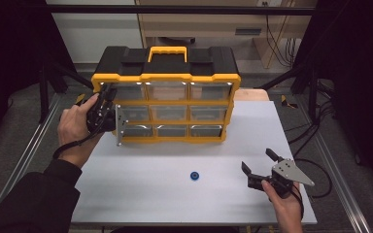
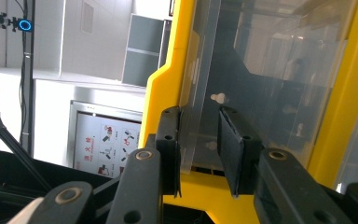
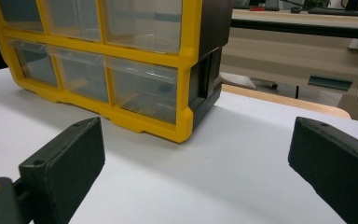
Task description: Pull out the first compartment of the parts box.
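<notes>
The left claw (image 2: pixel 199 151) sits half-closed around the clear front of the top-left drawer (image 2: pixel 261 70) in the organizer (image 1: pixel 165 97) at the table's (image 1: pixel 223 204) far side. A crooked pull could jam it. The right claw (image 1: pixel 260 167) waits open, empty.

Left gripper (image 2: pixel 199 154) narrowed, right gripper (image 1: pixel 262 167) spread wide

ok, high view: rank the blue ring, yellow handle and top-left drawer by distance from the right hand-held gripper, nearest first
From the right hand-held gripper:
1. Blue ring, on the table to its left.
2. Yellow handle, on top of the organizer, far centre.
3. Top-left drawer, far left, by the left hand-held gripper.
</notes>
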Demonstrator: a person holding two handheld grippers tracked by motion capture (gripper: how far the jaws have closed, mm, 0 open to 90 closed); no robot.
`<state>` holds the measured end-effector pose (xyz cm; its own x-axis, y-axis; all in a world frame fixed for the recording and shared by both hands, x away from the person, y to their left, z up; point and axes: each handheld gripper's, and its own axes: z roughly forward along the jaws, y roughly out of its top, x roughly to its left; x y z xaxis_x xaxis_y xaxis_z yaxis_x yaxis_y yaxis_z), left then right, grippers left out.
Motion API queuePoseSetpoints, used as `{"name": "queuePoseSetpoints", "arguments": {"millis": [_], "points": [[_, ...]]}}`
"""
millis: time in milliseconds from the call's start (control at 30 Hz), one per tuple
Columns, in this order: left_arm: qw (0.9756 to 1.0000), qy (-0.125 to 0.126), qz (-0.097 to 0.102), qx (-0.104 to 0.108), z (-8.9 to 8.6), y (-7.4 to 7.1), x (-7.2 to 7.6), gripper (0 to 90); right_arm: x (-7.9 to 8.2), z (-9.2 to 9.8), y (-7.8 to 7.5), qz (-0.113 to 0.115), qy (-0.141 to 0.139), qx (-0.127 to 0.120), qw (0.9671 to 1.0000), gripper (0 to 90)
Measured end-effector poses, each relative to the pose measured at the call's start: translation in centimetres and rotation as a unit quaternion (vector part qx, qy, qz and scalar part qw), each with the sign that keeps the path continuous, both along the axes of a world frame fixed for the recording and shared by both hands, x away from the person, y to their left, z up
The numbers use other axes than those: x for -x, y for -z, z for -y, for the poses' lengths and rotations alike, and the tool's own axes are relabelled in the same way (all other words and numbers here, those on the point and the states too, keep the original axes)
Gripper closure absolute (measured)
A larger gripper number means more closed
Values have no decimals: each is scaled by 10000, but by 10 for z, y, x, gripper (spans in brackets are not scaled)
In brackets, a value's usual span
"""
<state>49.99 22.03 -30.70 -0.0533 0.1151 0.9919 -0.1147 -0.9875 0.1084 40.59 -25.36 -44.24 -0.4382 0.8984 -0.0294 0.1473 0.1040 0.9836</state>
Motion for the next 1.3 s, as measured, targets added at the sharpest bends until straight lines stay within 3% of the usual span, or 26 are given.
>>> {"name": "queuePoseSetpoints", "arguments": {"millis": [1300], "points": [[9998,-83,172,-14,4,3,-2,724,0,0,0,-20,-2,19,10000,45]]}}
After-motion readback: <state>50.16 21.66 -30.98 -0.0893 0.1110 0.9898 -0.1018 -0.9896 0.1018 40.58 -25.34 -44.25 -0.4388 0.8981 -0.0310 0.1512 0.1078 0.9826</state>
